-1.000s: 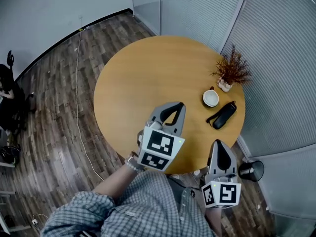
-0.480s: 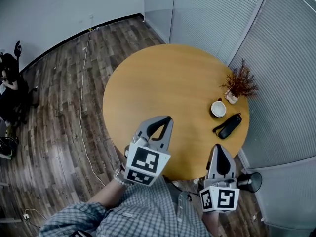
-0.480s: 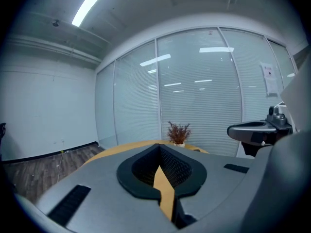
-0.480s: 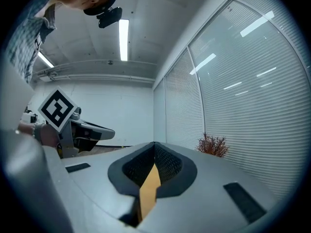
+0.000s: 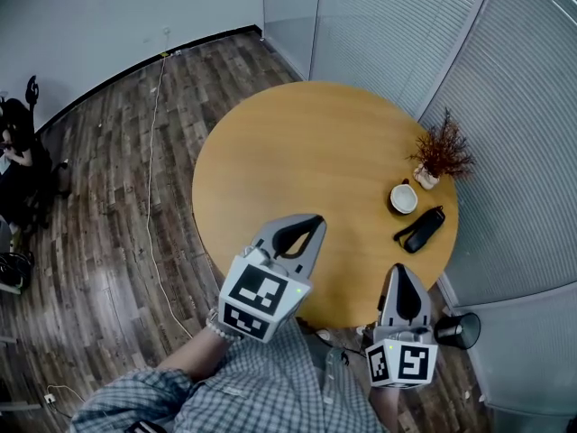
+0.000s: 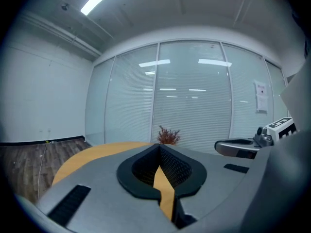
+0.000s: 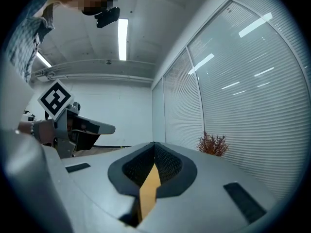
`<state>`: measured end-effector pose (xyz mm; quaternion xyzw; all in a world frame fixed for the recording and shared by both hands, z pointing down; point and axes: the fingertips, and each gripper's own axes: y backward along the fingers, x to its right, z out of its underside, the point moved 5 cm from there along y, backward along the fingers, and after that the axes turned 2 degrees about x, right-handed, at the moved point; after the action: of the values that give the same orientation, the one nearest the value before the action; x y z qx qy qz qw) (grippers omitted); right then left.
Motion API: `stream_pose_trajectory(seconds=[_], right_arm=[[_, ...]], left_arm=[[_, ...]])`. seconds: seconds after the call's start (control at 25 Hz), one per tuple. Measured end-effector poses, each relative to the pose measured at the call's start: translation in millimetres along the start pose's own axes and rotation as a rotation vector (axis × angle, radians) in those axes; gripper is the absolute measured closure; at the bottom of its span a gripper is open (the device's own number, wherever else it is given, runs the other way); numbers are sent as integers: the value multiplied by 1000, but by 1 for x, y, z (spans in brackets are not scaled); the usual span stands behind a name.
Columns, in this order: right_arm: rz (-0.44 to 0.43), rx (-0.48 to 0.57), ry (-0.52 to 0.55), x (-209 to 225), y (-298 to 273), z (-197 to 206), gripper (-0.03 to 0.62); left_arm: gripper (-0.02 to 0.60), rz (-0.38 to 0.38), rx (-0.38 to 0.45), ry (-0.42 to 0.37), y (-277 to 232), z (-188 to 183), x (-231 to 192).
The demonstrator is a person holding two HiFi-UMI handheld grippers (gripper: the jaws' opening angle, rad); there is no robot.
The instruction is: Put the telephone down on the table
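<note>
The black telephone (image 5: pixel 423 230) lies flat on the round wooden table (image 5: pixel 306 152) near its right edge, with no gripper touching it. My left gripper (image 5: pixel 307 225) hovers over the table's near edge, shut and empty; in the left gripper view (image 6: pixel 159 147) its jaws meet at the tips. My right gripper (image 5: pixel 401 274) is at the near right rim, short of the telephone, also shut and empty, and the right gripper view (image 7: pixel 154 145) shows the same. The telephone does not show in either gripper view.
A white cup (image 5: pixel 403 198) and a small dried plant (image 5: pixel 440 156) stand just beyond the telephone. Glass walls with blinds close off the right and far sides. On the wooden floor are a black object (image 5: pixel 460 330) at the right and a thin cable (image 5: pixel 149 152) at the left.
The head view has shifted, so the table sits a little further right and lower. My left gripper has drawn back slightly towards me. The telephone has stayed on the table.
</note>
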<state>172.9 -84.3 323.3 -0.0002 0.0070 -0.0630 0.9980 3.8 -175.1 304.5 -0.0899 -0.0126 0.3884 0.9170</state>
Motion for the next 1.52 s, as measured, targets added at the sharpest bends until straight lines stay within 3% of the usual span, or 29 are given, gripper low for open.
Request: stream_pose_trajectory(seconds=[0.6,1.52], right_arm=[[47,-19,2,-8,10,2,588],[63,-42,12,-5,18,6,588]], left_arm=[[573,80,-1,11,-2,5,5],[573,114,-17,16,-6,14,18]])
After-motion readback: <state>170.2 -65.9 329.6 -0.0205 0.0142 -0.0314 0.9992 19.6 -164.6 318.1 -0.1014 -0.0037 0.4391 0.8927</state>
